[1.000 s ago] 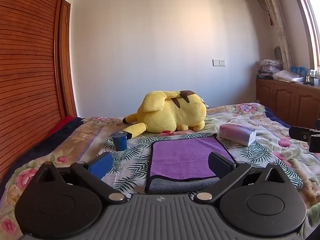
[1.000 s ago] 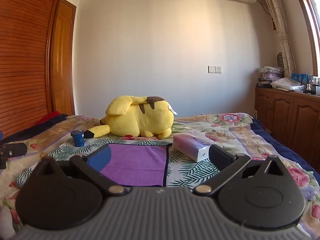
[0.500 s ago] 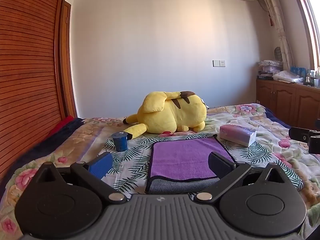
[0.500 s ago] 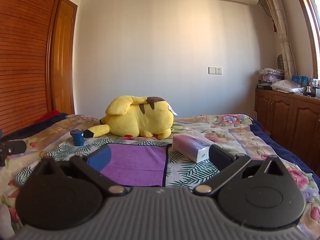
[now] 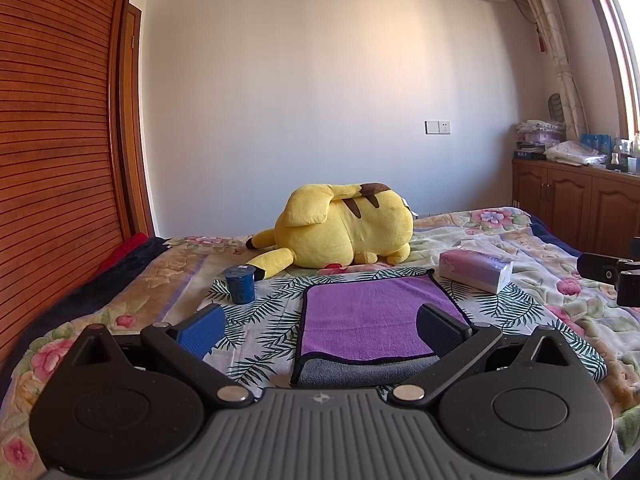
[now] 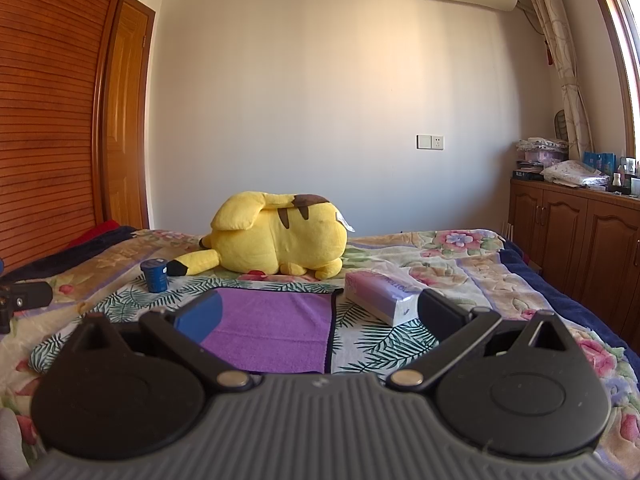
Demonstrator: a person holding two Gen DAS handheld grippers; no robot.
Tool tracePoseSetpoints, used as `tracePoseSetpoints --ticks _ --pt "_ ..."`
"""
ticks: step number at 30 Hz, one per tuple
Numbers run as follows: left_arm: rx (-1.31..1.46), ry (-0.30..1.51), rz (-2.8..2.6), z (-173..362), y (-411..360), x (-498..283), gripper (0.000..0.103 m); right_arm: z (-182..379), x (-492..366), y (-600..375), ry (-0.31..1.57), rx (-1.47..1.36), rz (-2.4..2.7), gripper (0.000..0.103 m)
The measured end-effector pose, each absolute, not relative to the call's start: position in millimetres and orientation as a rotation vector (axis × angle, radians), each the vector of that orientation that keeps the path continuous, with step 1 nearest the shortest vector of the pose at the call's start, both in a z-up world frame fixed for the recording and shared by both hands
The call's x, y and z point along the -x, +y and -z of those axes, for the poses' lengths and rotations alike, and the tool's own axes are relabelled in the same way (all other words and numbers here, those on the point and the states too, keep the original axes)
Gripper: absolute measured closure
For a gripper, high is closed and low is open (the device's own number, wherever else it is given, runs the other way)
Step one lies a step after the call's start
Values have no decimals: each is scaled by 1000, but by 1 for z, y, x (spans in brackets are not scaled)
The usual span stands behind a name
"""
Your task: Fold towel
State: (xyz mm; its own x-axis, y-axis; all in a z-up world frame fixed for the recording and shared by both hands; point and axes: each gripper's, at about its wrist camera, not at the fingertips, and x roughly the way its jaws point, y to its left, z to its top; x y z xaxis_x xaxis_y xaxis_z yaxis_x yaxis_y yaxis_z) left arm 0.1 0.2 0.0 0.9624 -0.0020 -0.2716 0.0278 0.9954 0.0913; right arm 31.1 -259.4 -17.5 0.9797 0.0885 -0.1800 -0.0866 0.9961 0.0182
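Observation:
A purple towel (image 5: pixel 372 312) with a grey underside and dark edging lies folded flat on the leaf-print bedspread; it also shows in the right wrist view (image 6: pixel 276 324). My left gripper (image 5: pixel 320 326) is open and empty, held just short of the towel's near grey edge. My right gripper (image 6: pixel 318 312) is open and empty, above the towel's right side. Each gripper shows at the edge of the other's view.
A yellow plush toy (image 5: pixel 344 230) lies behind the towel. A small blue cup (image 5: pixel 240 283) stands to its left and a tissue pack (image 5: pixel 476 270) to its right. Wooden cabinets (image 6: pixel 580 232) line the right wall, a wooden wardrobe (image 5: pixel 56 160) the left.
Both grippers have drifted very slightly; the scene sits a touch lower in the views. Nothing was grasped or released.

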Motion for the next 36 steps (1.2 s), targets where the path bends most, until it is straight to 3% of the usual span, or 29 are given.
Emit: tracePoseSetpoints --ticks 36 --pt "-98 272 14 0 0 0 16 18 -31 -256 179 -8 -88 0"
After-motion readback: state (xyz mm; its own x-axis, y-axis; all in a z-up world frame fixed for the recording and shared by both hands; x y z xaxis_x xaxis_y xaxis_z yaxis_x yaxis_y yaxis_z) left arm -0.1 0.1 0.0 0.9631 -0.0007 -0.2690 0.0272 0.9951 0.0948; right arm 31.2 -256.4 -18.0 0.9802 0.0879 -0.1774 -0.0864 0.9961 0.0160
